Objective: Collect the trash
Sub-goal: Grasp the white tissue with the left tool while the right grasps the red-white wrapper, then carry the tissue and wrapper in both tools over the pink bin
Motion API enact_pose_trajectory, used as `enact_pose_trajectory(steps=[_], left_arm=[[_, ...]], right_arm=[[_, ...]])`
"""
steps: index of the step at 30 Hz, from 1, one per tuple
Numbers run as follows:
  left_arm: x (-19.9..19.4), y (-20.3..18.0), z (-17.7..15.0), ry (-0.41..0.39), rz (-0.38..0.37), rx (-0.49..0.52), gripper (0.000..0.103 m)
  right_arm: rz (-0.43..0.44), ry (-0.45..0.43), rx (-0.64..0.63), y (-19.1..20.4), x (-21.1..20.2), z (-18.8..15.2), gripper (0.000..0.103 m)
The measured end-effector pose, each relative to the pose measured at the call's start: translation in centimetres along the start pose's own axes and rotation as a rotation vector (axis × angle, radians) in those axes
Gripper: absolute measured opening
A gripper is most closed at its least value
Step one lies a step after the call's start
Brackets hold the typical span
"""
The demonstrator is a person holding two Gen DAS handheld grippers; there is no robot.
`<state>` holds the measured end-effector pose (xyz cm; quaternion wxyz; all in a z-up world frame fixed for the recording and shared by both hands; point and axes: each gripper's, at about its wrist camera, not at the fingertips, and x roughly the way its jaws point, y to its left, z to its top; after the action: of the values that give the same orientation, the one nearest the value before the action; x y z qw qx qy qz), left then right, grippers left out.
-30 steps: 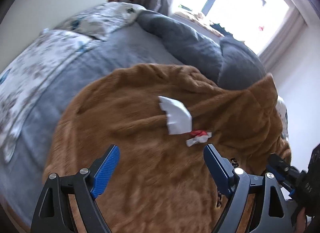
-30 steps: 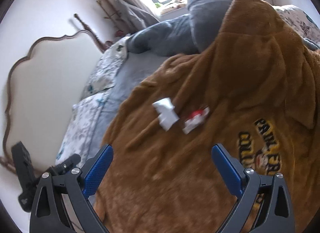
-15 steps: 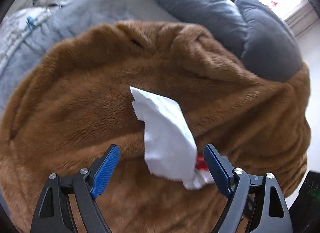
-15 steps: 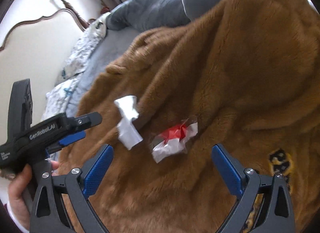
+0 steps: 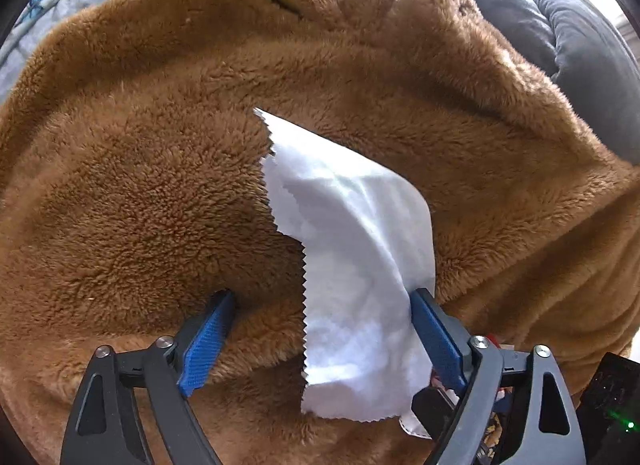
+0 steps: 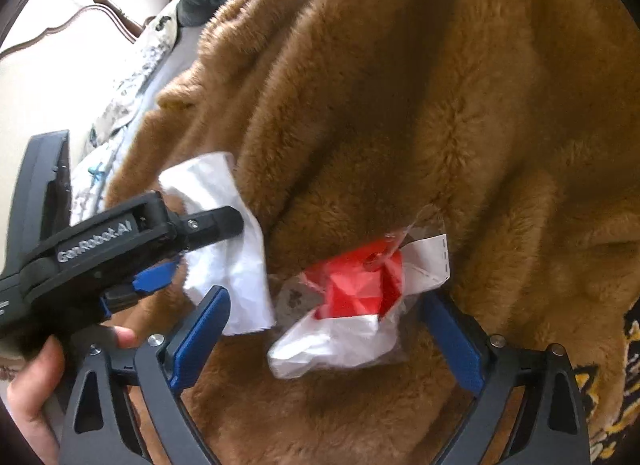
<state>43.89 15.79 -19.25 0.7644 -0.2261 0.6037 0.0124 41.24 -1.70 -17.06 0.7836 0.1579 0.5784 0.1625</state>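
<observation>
Big brown fleece blanket (image 5: 160, 185) covers the bed. White paper scrap (image 5: 352, 265) lies on it between the left gripper (image 5: 320, 305) fingers, jaws opening wide. Red-and-white wrapper (image 6: 352, 305) sits just right of it, between the right gripper (image 6: 324, 305) fingers, spread wide, not pinching.

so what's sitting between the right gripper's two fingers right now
The red and white wrapper lies on the brown fleece between the fingers of the right gripper, which stand wide apart and do not press on it. The right wrist view shows this.

Two close downward wrist views (shared blanket (image 5: 160, 185))
</observation>
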Motion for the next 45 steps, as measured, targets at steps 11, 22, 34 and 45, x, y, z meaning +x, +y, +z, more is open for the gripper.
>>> enact_pose_trajectory(steps=[11, 22, 34, 45], left_arm=[[1.0, -3.1, -1.5, -0.011, 0.068, 0.111, 0.081], [-1.7, -3.1, -2.9, -0.079, 0.059, 0.165, 0.014], [-13.7, 1.6, -6.8, -0.269, -0.049, 0.109, 0.013], [-25.9, 4.7, -14.2, -0.483, 0.058, 0.084, 0.013]], right_arm=[[0.001, 0.003, -0.041, -1.7, -0.7, 0.2, 0.061], [0.006, -0.022, -0.083, -1.1, -3.7, 0.7, 0.046], [0.056, -0.072, -0.134, -1.1, -10.5, -0.5, 0.045], [0.186, -0.127, -0.367, 7.2, -19.7, -4.9, 0.045]])
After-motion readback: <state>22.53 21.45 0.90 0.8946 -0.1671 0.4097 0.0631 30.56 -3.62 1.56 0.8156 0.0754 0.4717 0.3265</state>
